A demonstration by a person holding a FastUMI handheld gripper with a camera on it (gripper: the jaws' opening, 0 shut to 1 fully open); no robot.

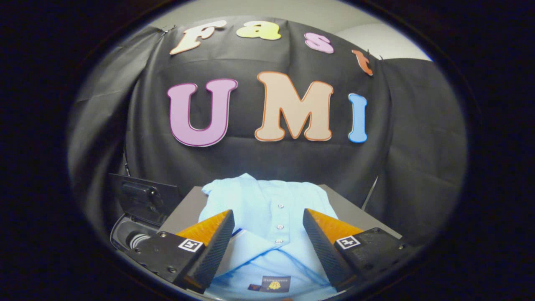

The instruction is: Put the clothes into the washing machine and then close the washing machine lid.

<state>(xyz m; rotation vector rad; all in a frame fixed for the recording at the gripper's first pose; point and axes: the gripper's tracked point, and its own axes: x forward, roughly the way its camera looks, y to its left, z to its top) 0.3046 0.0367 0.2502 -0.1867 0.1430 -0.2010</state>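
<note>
I held my tongs wide open over the folded light-blue buttoned polo shirt on the grey bench. Its button placket ran straight ahead between the fingers. The dark open-lidded washing machine sat left of the shirt.

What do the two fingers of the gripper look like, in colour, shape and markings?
The gripper has two wedge-shaped fingers with orange outer faces and black, finely ribbed inner pads. Each sits on a black block with small screws, and each block carries a square black-and-white marker.
</note>
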